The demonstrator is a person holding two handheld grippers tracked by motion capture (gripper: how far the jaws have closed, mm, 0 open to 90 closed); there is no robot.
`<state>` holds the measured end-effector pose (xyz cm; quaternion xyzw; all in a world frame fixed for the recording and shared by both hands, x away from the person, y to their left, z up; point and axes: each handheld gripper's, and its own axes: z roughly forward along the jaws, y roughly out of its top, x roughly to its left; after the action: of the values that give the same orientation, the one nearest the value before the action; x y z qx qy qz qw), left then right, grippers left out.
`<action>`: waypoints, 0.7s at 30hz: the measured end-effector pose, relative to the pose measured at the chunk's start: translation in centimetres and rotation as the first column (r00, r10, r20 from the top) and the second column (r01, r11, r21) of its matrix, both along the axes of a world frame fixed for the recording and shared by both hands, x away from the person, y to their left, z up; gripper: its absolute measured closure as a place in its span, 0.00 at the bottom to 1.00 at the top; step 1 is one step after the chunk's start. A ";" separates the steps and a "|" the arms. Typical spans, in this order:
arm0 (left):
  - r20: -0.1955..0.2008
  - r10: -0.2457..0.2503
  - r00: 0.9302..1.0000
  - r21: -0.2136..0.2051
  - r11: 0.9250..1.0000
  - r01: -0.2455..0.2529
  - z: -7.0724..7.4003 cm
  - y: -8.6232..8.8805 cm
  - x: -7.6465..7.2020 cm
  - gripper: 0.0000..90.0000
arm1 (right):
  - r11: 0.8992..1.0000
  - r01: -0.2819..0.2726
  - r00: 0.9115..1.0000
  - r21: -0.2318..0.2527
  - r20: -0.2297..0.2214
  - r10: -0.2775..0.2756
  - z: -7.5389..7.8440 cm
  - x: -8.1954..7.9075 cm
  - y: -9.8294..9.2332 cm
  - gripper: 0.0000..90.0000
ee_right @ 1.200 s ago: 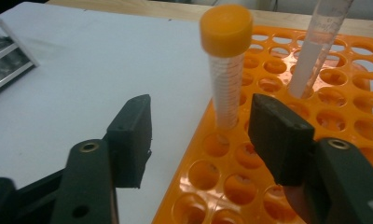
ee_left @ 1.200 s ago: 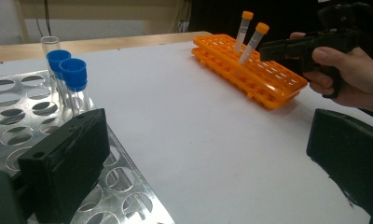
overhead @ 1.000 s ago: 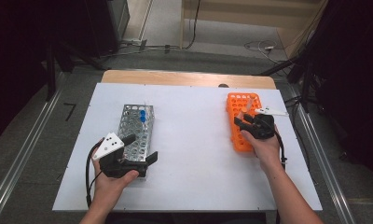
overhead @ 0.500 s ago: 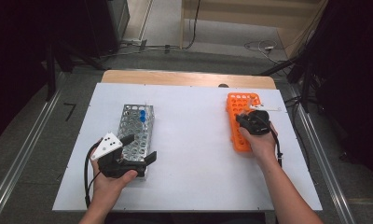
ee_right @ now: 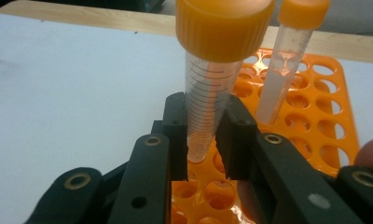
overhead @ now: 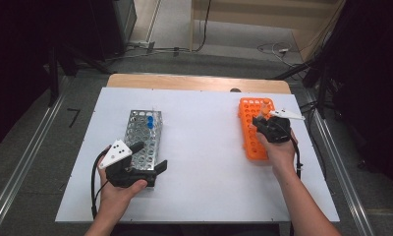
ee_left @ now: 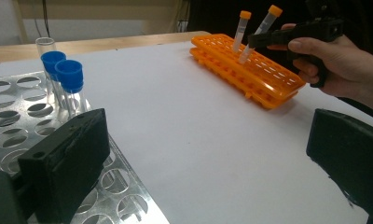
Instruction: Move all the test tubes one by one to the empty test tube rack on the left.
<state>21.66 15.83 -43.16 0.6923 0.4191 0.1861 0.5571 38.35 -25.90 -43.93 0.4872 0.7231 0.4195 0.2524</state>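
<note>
Hidden and cropped parts

In the right gripper view the right claw (ee_right: 204, 135) covers the lower end of the nearer orange-capped tube (ee_right: 212, 84); the orange rack (ee_right: 315, 135) runs off the right edge, and the metal rack (ee_left: 17, 121) off the left gripper view's left.

Metal rack (overhead: 143, 138) left on table (overhead: 204, 147), plastic rack (overhead: 254, 129) right; tubes (ee_right: 212, 88) in both.

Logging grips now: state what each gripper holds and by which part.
Right gripper clamps the orange-capped tube by its lower body, below the cap. Left gripper is open, holding nothing.
</note>
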 end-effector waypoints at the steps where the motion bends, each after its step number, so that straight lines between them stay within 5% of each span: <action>1: -0.001 -0.002 1.000 0.002 1.000 0.002 0.0 -0.1 0.0 0.00 | 1.000 -0.002 1.000 0.007 0.004 0.002 0.2 -0.2 -0.1 0.80; 13: 0.002 -0.045 0.999 0.016 0.999 0.045 0.2 -1.6 0.1 0.00 | 0.994 -0.100 0.995 0.053 0.020 0.099 1.2 -3.9 -0.2 0.80; 21: 0.017 -0.098 0.995 0.029 0.995 0.097 0.4 -2.9 0.0 0.00 | 0.976 -0.208 0.978 0.072 0.025 0.206 0.9 -7.1 1.1 0.80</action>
<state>21.62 12.91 -42.78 0.7181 0.3771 0.1708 0.5594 31.28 -24.79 -42.99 0.4146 0.7517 0.4742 0.1955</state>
